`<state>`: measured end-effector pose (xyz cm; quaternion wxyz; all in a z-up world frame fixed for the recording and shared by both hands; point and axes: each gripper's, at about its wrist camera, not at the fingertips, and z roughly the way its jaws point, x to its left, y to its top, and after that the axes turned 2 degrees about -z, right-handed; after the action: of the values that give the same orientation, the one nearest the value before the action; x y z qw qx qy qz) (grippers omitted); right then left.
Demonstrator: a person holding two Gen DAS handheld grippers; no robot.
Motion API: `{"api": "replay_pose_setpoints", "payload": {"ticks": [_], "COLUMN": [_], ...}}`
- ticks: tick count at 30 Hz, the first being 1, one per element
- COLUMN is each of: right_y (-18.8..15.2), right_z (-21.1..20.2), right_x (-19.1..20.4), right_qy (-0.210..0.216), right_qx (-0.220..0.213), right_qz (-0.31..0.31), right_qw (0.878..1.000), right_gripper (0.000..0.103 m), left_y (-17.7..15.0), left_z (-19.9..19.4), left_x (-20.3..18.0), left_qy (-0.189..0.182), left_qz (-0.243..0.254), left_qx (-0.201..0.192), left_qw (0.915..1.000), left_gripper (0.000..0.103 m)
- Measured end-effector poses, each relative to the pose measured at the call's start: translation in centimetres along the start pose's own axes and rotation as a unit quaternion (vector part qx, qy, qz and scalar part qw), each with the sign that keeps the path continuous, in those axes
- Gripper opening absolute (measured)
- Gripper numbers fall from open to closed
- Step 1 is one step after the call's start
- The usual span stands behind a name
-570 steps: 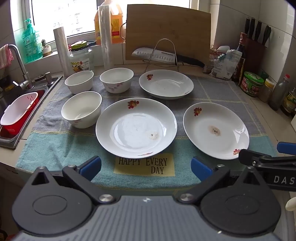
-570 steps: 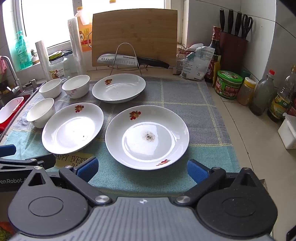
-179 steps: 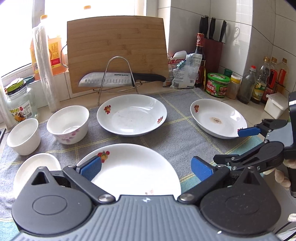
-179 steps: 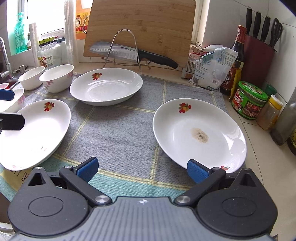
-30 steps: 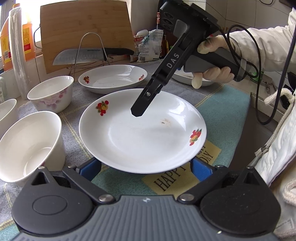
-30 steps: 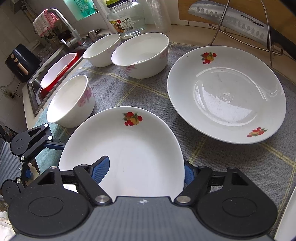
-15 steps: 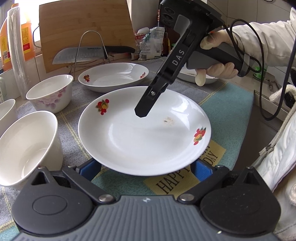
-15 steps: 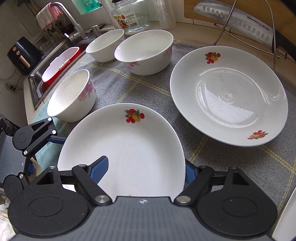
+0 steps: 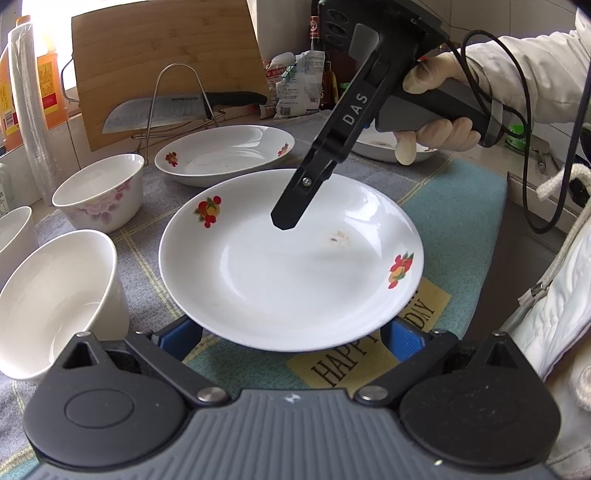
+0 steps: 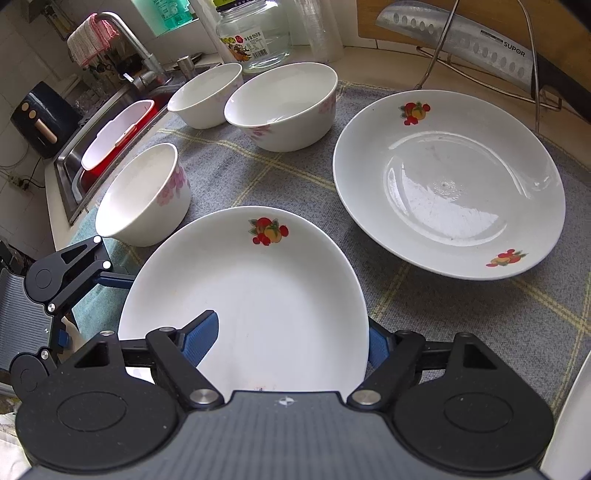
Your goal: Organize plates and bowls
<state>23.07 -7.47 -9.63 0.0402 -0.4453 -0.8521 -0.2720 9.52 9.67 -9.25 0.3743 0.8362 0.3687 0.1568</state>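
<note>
A white plate with fruit motifs [image 9: 288,258] [image 10: 251,291] lies on the mat nearest both grippers. My left gripper [image 9: 291,339] is open, and its blue pads sit under the plate's near rim. The jaws of my right gripper [image 10: 288,341] are closing with the plate's rim between them. One of its fingers [image 9: 295,206] hangs over the plate's inside, the other is outside the rim, and neither visibly presses. A second plate [image 10: 447,184] lies beyond. A third plate [image 9: 380,146] is mostly hidden behind the gloved hand. Three white bowls [image 10: 144,195] [image 10: 284,107] [image 10: 207,96] stand to the left.
A knife on a wire rack [image 9: 177,110] and a wooden cutting board [image 9: 166,62] stand at the back. The sink [image 10: 74,173] with a red-and-white basin lies left of the bowls, with a glass jar [image 10: 255,33] behind them. The mat [image 9: 461,221] ends near the counter's right edge.
Since six seconds ago both grippers have come up to the near plate, the right one over from the right-hand plate. Within the last second nothing has visibly moved.
</note>
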Motion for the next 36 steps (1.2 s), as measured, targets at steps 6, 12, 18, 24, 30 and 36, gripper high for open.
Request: {"api": "replay_pose_setpoints", "payload": {"ticks": [6,12,18,24,30,36], "right_y": [-0.1,-0.2,-0.7,-1.5,-2.8,-4.4], "right_z": [-1.0,-2.3,-4.2,-6.4,-8.5,-10.6], "right_x": [0.2,-0.2,-0.8,-2.0,-3.7,-5.7], "right_qy": [-0.004,-0.008,-0.017,-0.029,-0.045,-0.062], "right_qx": [-0.008,-0.023,-0.041,-0.061,-0.077,-0.092], "right_qz": [-0.003,0.004,0.009,0.019,0.034,0.053], "right_qw": [1.0,1.0,0.999,0.998,0.995,0.992], "right_gripper": [0.085,0.085,0.085,0.085,0.085,0.085], "left_y": [0.8,2.0,3.5,5.4,7.2,9.3], "left_z": [-0.2,-0.3,-0.1,0.5,1.7,3.6], "left_x": [0.1,-0.2,-0.9,-2.1,-2.8,-3.2], "left_qy": [-0.008,-0.011,-0.018,-0.03,-0.044,-0.064], "left_qz": [-0.006,-0.001,0.01,0.021,0.039,0.057], "left_qx": [0.002,0.003,0.003,-0.001,-0.001,0.0], "left_qw": [0.9999,0.9999,0.9998,0.9993,0.9983,0.9963], "left_gripper": [0.102,0.102,0.102,0.102,0.102,0.102]}}
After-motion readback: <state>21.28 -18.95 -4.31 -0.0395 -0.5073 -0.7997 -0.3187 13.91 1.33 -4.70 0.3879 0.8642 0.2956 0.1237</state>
